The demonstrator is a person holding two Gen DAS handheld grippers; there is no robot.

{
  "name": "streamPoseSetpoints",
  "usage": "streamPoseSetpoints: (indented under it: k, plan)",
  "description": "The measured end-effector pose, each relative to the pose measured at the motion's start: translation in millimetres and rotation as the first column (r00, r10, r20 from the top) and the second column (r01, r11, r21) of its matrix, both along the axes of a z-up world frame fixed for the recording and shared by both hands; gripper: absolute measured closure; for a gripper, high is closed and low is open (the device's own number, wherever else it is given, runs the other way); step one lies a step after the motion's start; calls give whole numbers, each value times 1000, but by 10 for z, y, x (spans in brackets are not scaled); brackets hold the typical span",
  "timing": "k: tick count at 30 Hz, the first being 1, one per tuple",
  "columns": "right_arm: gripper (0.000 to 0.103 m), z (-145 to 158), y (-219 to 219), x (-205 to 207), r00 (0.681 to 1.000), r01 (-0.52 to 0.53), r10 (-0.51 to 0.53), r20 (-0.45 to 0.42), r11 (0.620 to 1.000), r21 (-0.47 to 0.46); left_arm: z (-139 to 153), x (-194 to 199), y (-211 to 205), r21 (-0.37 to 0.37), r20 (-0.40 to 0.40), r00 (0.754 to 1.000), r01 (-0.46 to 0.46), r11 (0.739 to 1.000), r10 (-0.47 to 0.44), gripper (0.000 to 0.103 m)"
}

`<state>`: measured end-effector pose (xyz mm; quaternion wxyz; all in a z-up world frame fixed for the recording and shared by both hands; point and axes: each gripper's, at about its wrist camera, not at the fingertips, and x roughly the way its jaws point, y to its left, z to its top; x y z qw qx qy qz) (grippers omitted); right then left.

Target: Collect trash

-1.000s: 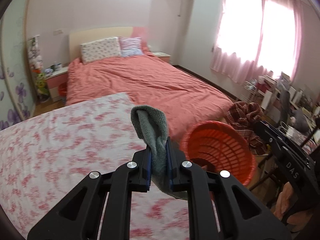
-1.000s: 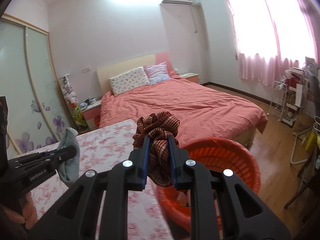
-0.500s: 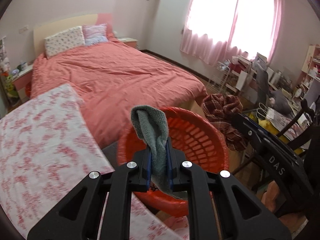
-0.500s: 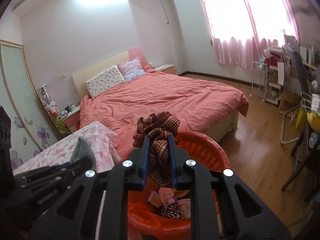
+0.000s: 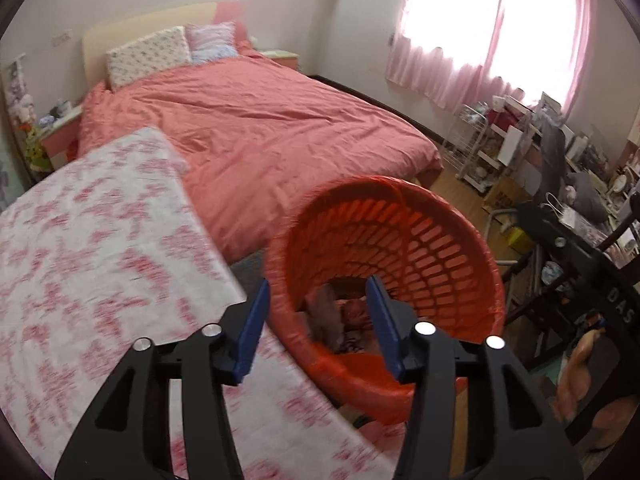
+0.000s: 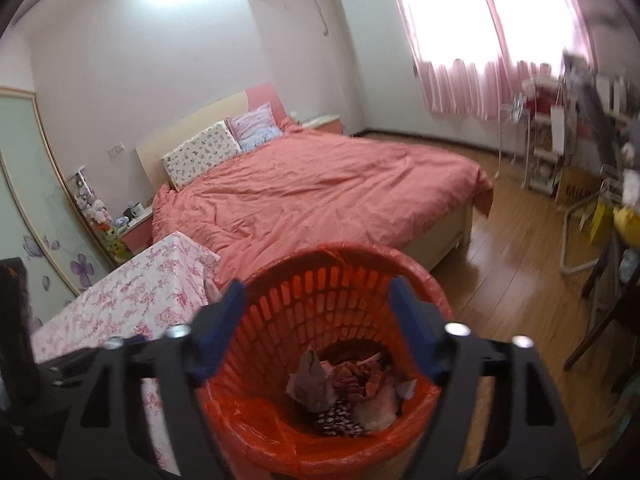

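An orange slatted basket [image 5: 432, 264] lined with an orange bag stands beside the table. My left gripper [image 5: 317, 283] hangs over its near rim, jaws opening, no pad touching anything. A grey cloth [image 5: 326, 316] shows blurred inside the basket below it. My right gripper [image 6: 317, 283] is right above the basket [image 6: 344, 250], jaws opening wide and empty. The grey cloth [image 6: 310, 380] and a red-brown patterned cloth [image 6: 360, 376] lie at the bottom on several other scraps.
A table with a pink floral cloth [image 5: 80, 260] is left of the basket. Behind lies a bed with a salmon cover [image 6: 320, 192]. Wooden floor [image 6: 520, 260] runs to the right, where racks and a cluttered desk [image 5: 520, 140] stand under pink curtains.
Both grippers came forward and down over the basket and opened. The grey cloth left the left gripper and the patterned cloth left the right; both are now in the basket.
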<state>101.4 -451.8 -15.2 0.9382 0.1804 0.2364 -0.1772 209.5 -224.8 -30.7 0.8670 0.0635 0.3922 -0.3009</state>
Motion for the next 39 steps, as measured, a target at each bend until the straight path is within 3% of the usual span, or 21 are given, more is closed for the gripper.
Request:
streamPoseSetpoints:
  k: [2, 8, 18, 22, 29, 39]
  plan:
    - [8, 76, 116, -96, 1000, 9, -9, 7, 999, -52, 110, -114, 221, -7, 44, 999, -32, 999, 32, 37]
    - [5, 284, 604, -525, 999, 36, -28, 46, 984, -177, 356, -470, 888, -43, 158, 973, -166, 985, 170, 10]
    - [4, 413, 1522, -1209, 996, 86, -72, 53, 931, -354, 377, -1176, 1640, -50, 277, 892, -358, 932, 358, 4]
    - [4, 386, 1769, -1428, 997, 76, -61, 55, 942, -326, 337, -1424, 1830, -52, 316, 854, -419, 907, 413, 2]
    - [4, 297, 2069, -1680, 995, 100, -98, 25, 941, -322, 300, -1750, 2056, -79, 355, 812, -469, 880, 464, 2]
    - [4, 268, 2306, -1832, 994, 97, -105, -10, 949, -299, 296, -2018, 2248, -115, 364, 776, -512, 851, 516, 2]
